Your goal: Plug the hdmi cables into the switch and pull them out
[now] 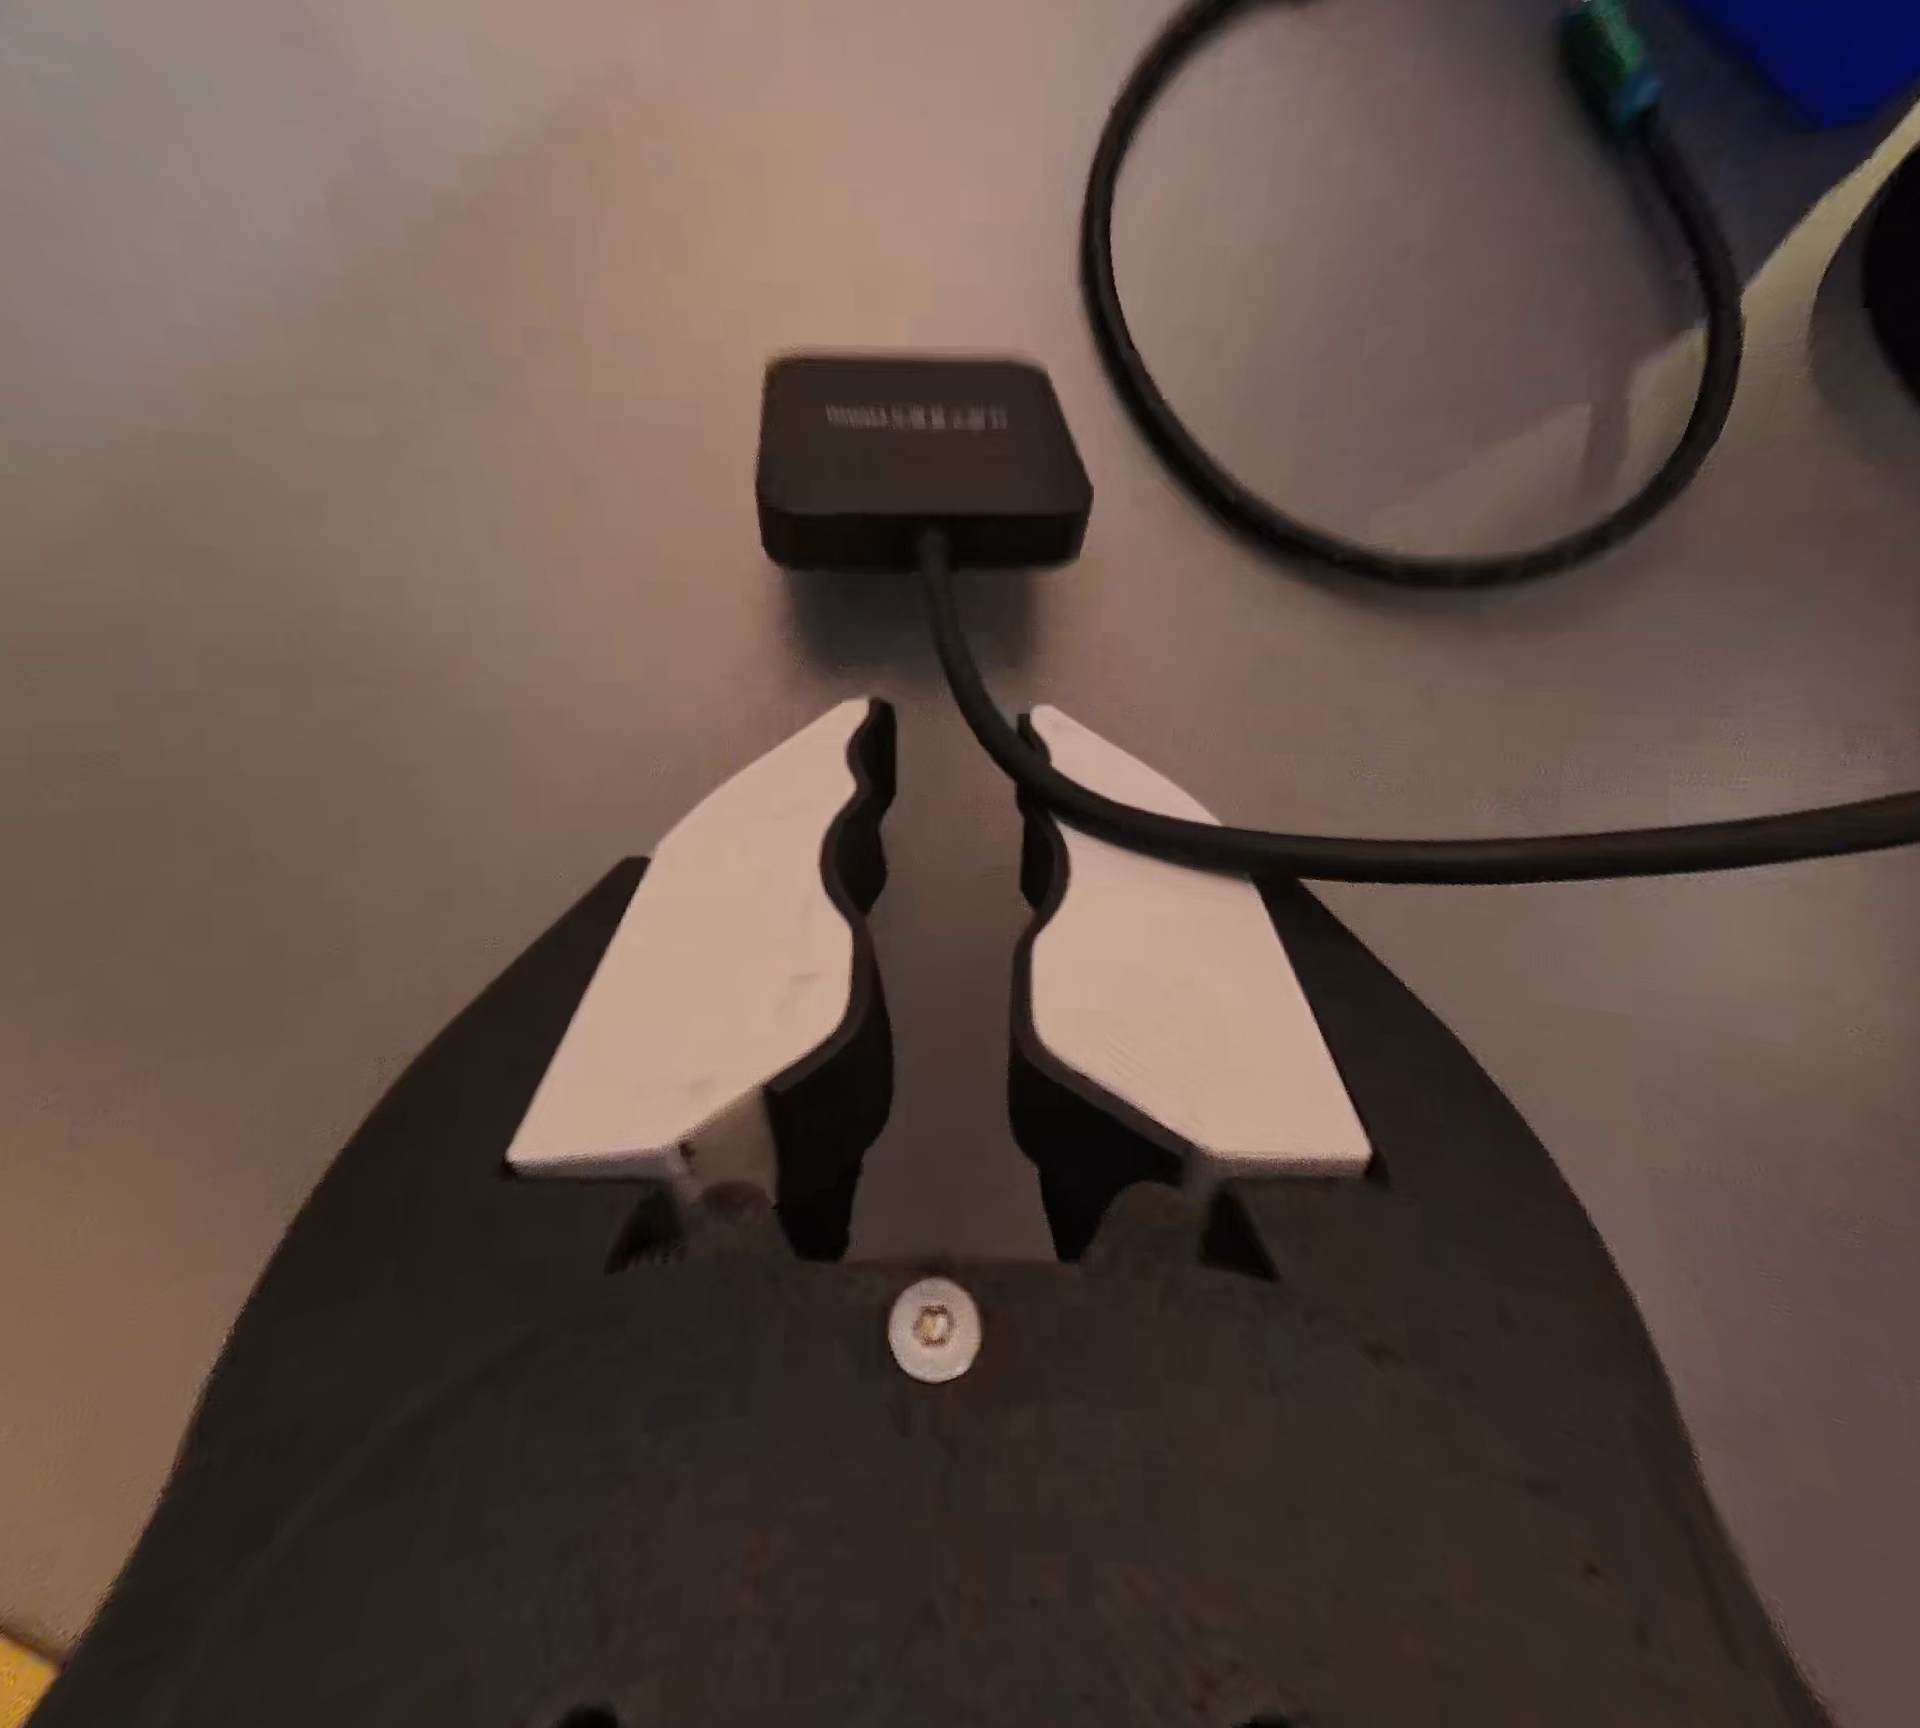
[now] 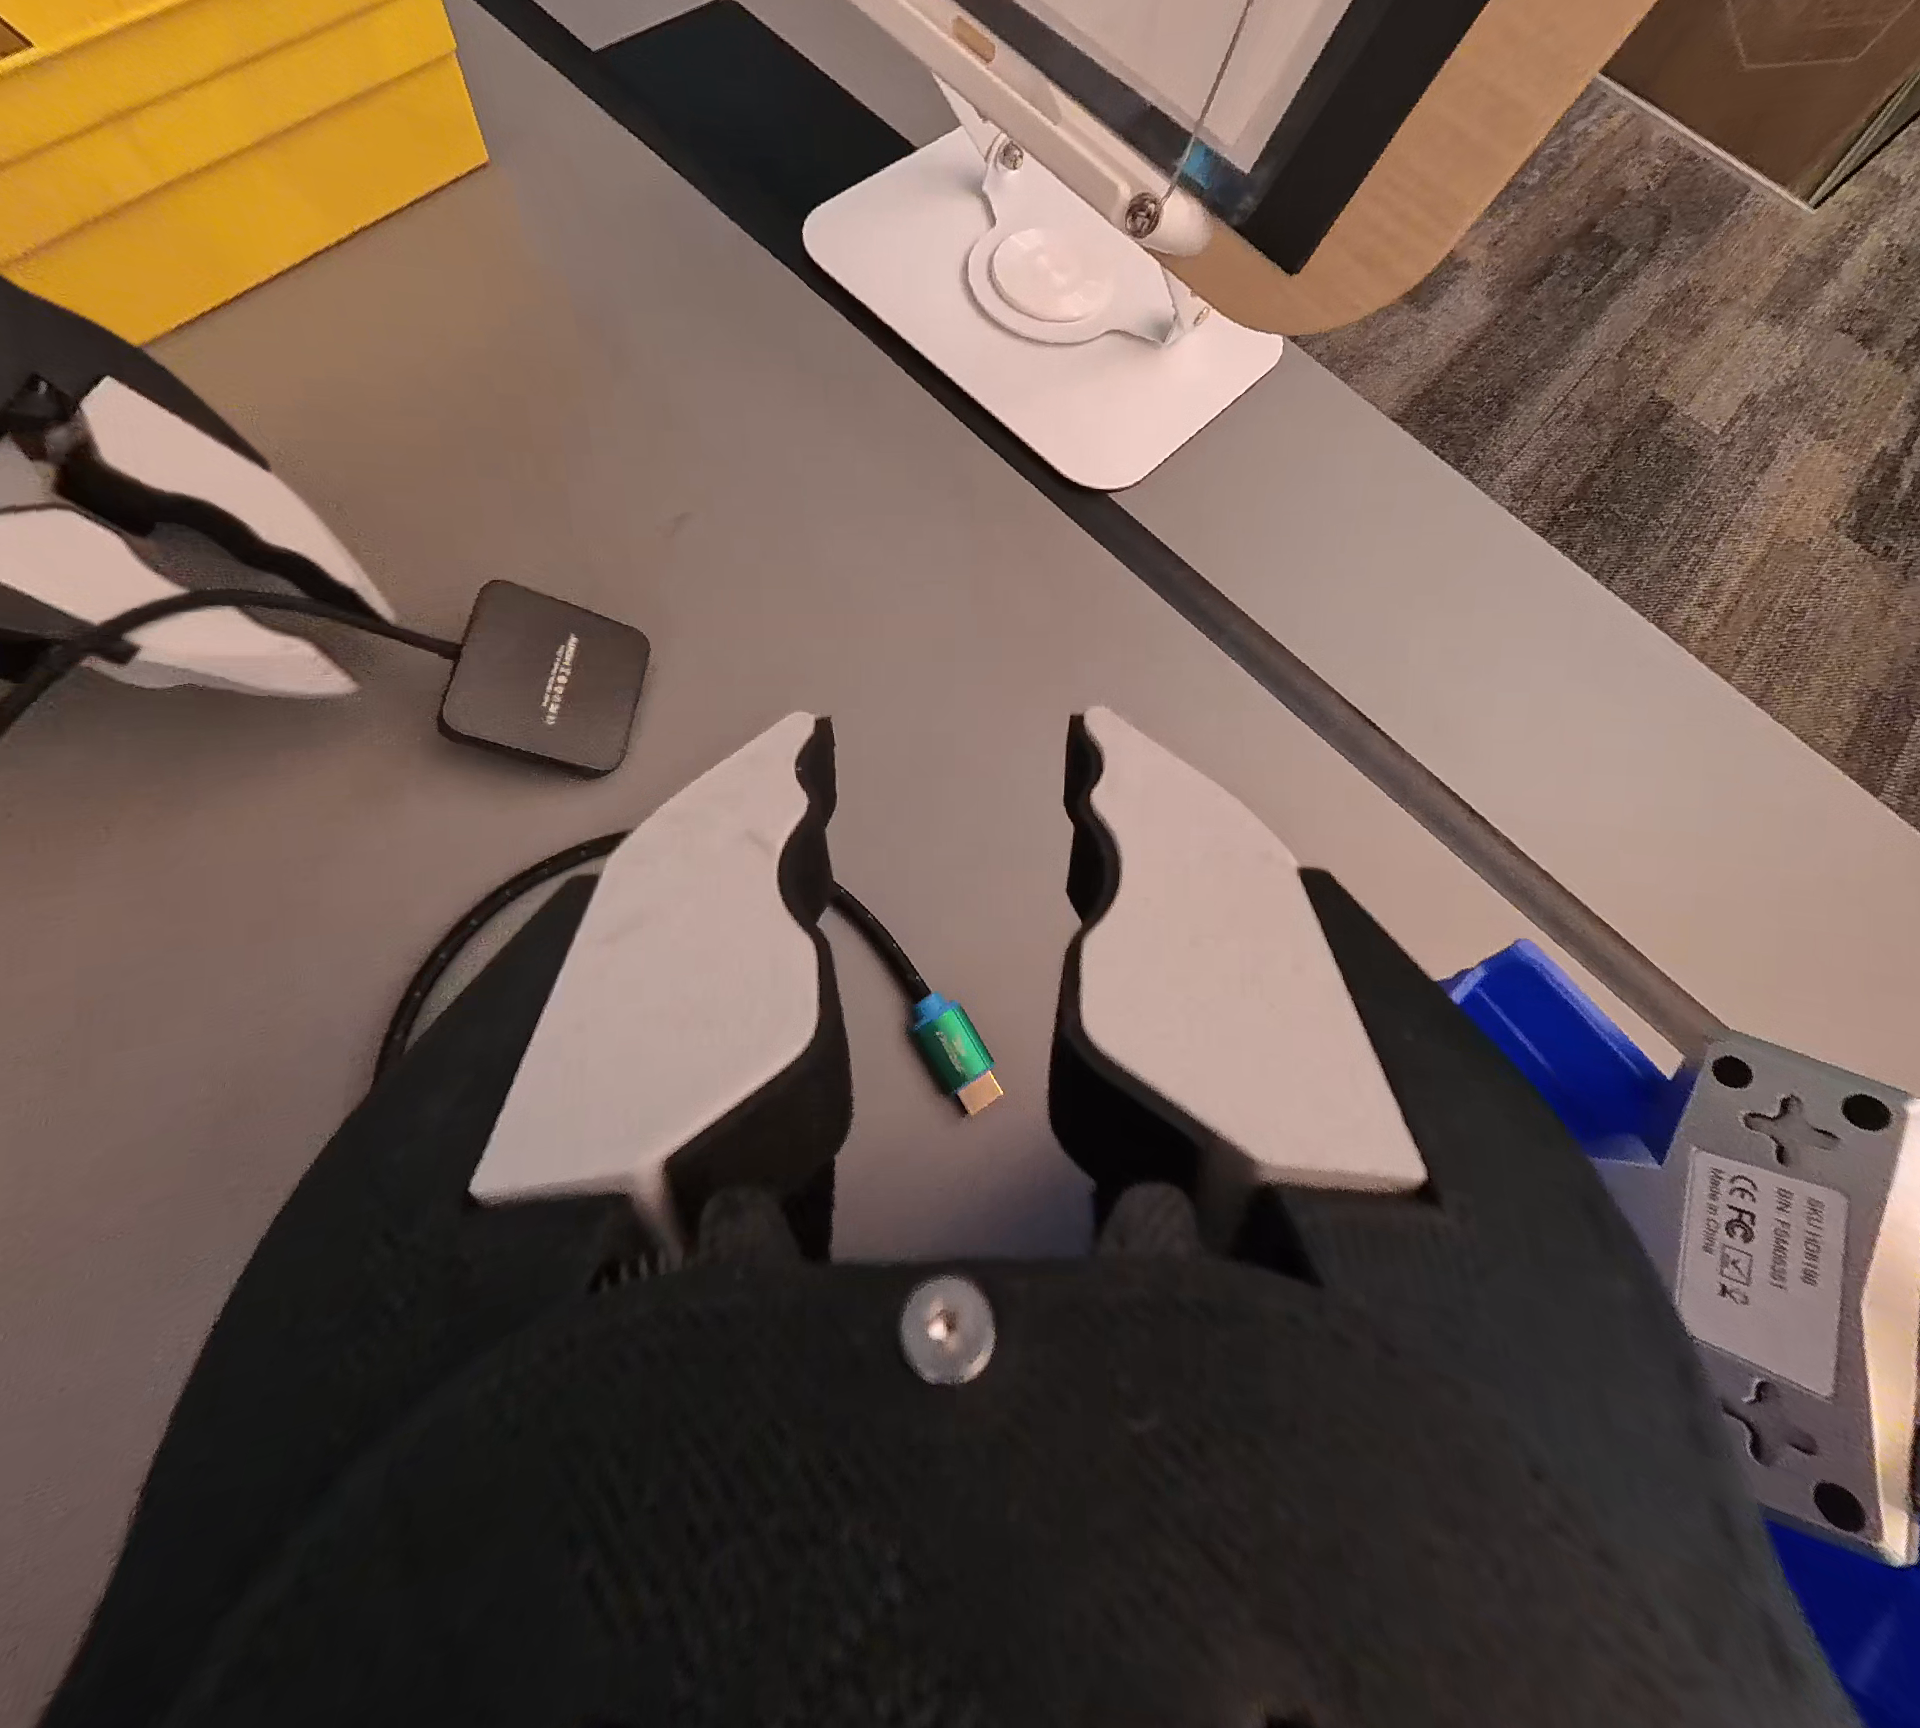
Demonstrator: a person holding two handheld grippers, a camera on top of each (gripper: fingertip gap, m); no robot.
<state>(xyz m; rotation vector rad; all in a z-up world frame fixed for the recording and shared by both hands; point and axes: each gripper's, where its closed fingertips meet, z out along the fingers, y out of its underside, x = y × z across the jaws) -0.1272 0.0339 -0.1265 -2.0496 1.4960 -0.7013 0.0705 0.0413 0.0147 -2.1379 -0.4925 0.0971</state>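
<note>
On grey table [image 2: 727, 452] we see black switch [image 1: 925, 457] flat, own lead [image 1: 1351, 842] crossing left gripper [image 1: 956, 733], fingers apart, holding nothing. Right gripper [image 2: 948, 743] also spread, hovering over loose hdmi cable [image 1: 1143, 307]; green plug [image 2: 951, 1050] lies unplugged, near switch.

Switch [image 2: 545, 679] out on the open table [image 2: 810, 535], its own lead [image 1: 1351, 842] running back across one finger of the left gripper [image 1: 956, 712]. HDMI cable [image 1: 1247, 390] looped on the table to the switch's right, one plug [image 2: 954, 1050] between the right gripper [image 2: 948, 722] fingers. Stand base [image 2: 1132, 390] at the table's far edge, bin [image 2: 208, 68] toward the far left corner.
</note>
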